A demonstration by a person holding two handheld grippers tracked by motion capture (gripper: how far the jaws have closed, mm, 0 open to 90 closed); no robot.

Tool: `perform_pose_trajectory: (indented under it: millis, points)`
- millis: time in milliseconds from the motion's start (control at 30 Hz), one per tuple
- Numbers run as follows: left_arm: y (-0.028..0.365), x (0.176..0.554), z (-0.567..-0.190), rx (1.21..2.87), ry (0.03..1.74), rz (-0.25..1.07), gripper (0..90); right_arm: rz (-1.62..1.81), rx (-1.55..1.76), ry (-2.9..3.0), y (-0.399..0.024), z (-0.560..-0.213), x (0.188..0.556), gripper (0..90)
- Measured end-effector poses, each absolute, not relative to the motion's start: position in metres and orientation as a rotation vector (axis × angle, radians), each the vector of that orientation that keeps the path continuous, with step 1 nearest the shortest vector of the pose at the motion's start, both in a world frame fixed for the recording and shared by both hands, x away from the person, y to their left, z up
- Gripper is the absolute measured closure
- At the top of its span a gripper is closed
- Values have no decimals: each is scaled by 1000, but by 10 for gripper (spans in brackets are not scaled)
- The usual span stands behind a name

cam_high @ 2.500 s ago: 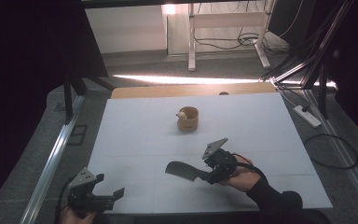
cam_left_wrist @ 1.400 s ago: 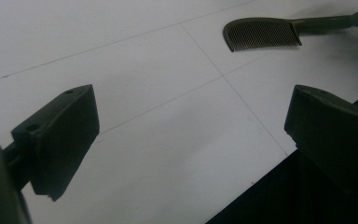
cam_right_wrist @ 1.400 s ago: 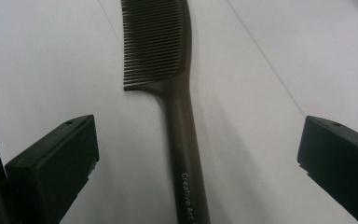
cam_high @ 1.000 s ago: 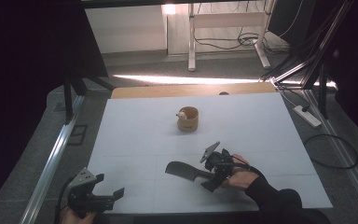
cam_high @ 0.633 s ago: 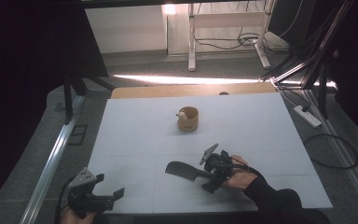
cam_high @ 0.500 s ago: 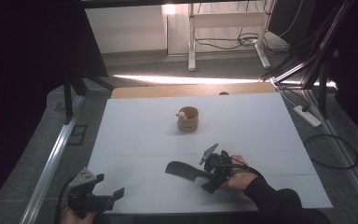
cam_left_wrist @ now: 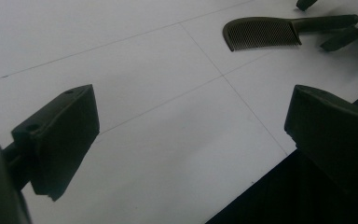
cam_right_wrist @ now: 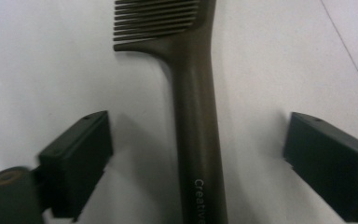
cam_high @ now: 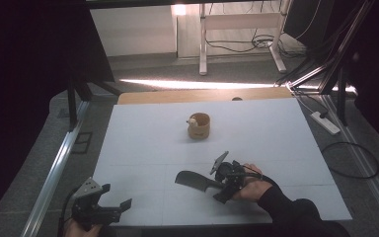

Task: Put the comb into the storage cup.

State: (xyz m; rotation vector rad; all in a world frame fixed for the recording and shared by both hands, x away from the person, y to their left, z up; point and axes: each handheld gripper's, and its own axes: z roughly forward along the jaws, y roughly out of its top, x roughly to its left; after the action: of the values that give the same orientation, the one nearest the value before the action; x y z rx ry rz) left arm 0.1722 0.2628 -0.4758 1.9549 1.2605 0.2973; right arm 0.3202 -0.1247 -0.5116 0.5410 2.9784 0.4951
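Two tools work over one white desk (cam_high: 276, 128), which fills the middle of the high view. On its near right part a sleeved forearm comes in from the bottom edge and angles left, the hand wrapped round the right tool (cam_high: 216, 184), held low and pointing left along the surface. Its jaws have just been closing; they straddle the handle of a dark comb (cam_high: 193, 179) lying flat there, teeth end away from the hand, with white gaps on both sides, so nothing is gripped yet. At the near left corner, the left tool (cam_high: 123, 205) rests low with jaws spread wide and released. Farther back stands a small wooden cup (cam_high: 199, 126).
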Motion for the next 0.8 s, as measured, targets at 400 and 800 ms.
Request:
perform_pose_trajectory:
  millis: [400, 800]
  points:
    - [263, 172, -476, 1956, 1260, 298, 40, 513, 506, 2991, -125, -503, 321, 546]
    - [263, 172, -476, 1950, 1262, 298, 38, 529, 461, 2969, -125, -502, 316, 728]
